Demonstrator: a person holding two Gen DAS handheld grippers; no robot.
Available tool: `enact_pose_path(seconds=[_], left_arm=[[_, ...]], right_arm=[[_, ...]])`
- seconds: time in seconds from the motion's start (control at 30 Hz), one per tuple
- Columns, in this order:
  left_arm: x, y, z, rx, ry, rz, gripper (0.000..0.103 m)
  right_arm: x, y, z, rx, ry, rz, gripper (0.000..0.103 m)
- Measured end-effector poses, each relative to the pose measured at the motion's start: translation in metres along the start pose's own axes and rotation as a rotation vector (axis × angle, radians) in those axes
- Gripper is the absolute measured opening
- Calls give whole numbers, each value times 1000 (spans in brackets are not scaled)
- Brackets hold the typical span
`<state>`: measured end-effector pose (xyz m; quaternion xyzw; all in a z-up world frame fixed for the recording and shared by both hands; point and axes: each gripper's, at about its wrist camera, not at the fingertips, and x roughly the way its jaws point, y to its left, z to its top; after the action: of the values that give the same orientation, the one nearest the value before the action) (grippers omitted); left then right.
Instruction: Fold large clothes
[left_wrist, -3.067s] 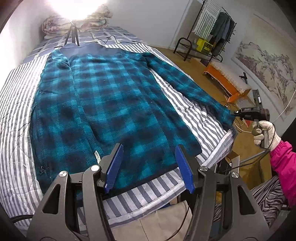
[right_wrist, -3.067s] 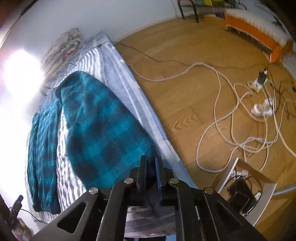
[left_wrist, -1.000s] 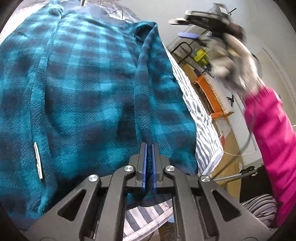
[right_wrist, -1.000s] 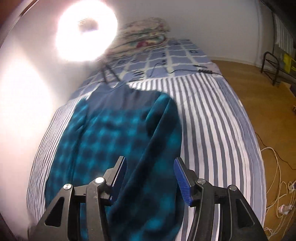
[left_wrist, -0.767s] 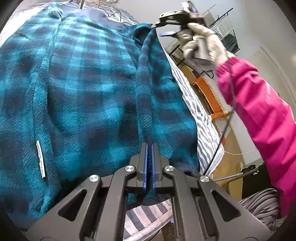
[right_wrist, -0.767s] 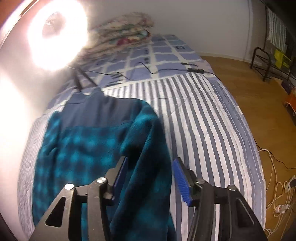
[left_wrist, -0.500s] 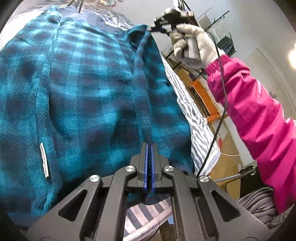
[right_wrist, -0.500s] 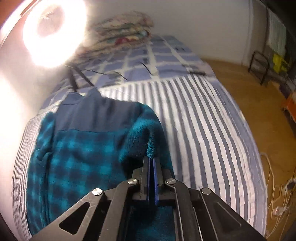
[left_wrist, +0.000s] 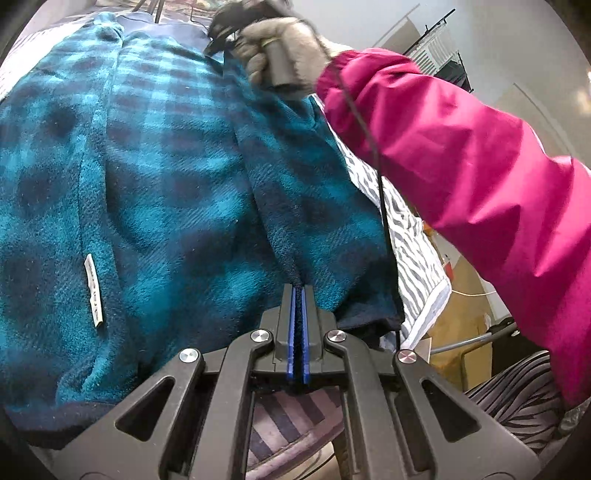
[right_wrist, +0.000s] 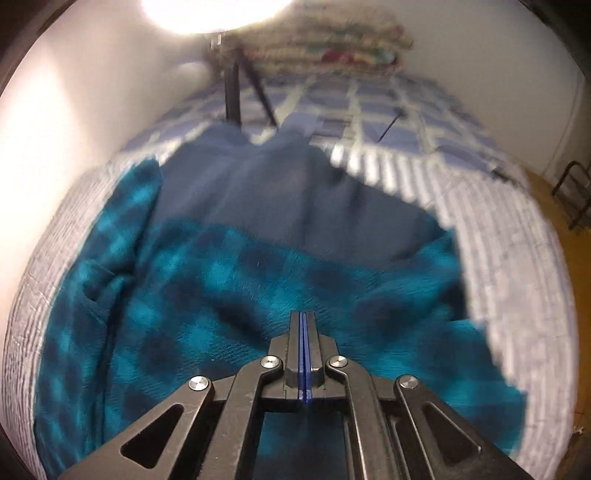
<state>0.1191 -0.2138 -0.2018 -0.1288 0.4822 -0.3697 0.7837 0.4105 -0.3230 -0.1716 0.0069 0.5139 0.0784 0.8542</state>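
The left tool (left_wrist: 298, 295) has its blue pads pressed together on the edge of a fold of the teal plaid garment (left_wrist: 166, 177), near the garment's hem at the near end of the bed (left_wrist: 417, 251). From that pinch the fold runs as a ridge up the cloth toward the right tool (left_wrist: 221, 33), which a gloved hand (left_wrist: 280, 48) in a magenta sleeve (left_wrist: 461, 158) holds near the garment's far end. A black cable hangs down along the sleeve.

In the right wrist view the right tool (right_wrist: 303, 321) has its jaws fully together, having just been closing; the picture is blurred, and though the tips look buried in the plaid cloth, it seems rather than clearly shows that they grip it. Beyond the tips lie the plaid body and the plain dark-blue part at the collar end (right_wrist: 280, 192).

The garment lies spread on the bed's grey-and-white striped cover (right_wrist: 517, 266), with a small white label (left_wrist: 93, 291) on its left part. Farther off are a blue checked sheet (right_wrist: 388, 110), a dark tripod (right_wrist: 232, 96) under a bright lamp (right_wrist: 207, 14), and folded quilts (right_wrist: 332, 44) at the wall.
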Motion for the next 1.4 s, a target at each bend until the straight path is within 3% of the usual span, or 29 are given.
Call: enact_pose_path(seconds=[0.1,0.13,0.17,0.2,0.37,0.53,0.57,0.63,0.73,0.77,0.83,1.0,1.03,1.07,1.13,1.27,1.33,1.4], left_arm=[[0,2,-2,-12,3,-4,0],[-1,2,-2,-16,3,-7,0],[-2,2,-1,-20,2,-9,0],[-3,1,-1,-21,0,-8,0],[-15,12,3,-65,-10,-30,0],[-33,18,7,-135,-21,-42,0],[-37,19,9,-142,-26,-47,0],[-44,18,11,-157,-32,-54,2],[-46,19,14,-186,-18,-64,31],[-45,20,14,-196,-12,-62,36],[-38,20,14,-204,7,-54,36],[-16,20,10,-222,74,-46,35],[-13,19,9,-220,82,-45,33],[-10,17,7,-214,90,-50,21],[-5,13,8,-192,99,-26,8],[-3,6,12,-162,80,-2,3],[-4,5,13,-156,72,3,2],[-7,5,14,-165,63,-5,1]], right_arm=[[20,4,-8,-9,47,-5,0],[14,2,-8,4,39,3,5],[6,-1,-8,22,30,19,19],[-9,-5,-8,45,8,46,26],[-117,-35,-32,106,-112,133,30],[-222,-59,-107,142,-155,170,38],[-234,-62,-123,157,-150,172,43],[-257,-66,-170,179,-130,187,44],[-267,-67,-235,203,-76,187,44],[-267,-67,-253,219,-58,195,44],[-261,-66,-293,259,-5,232,44],[-224,-61,-343,314,128,321,44],[-217,-61,-350,330,145,350,44],[-210,-60,-355,345,157,366,43],[-199,-55,-361,360,178,405,42],[-196,-47,-363,364,155,428,40],[-200,-43,-363,350,135,442,28],[-202,-39,-361,323,132,417,6]])
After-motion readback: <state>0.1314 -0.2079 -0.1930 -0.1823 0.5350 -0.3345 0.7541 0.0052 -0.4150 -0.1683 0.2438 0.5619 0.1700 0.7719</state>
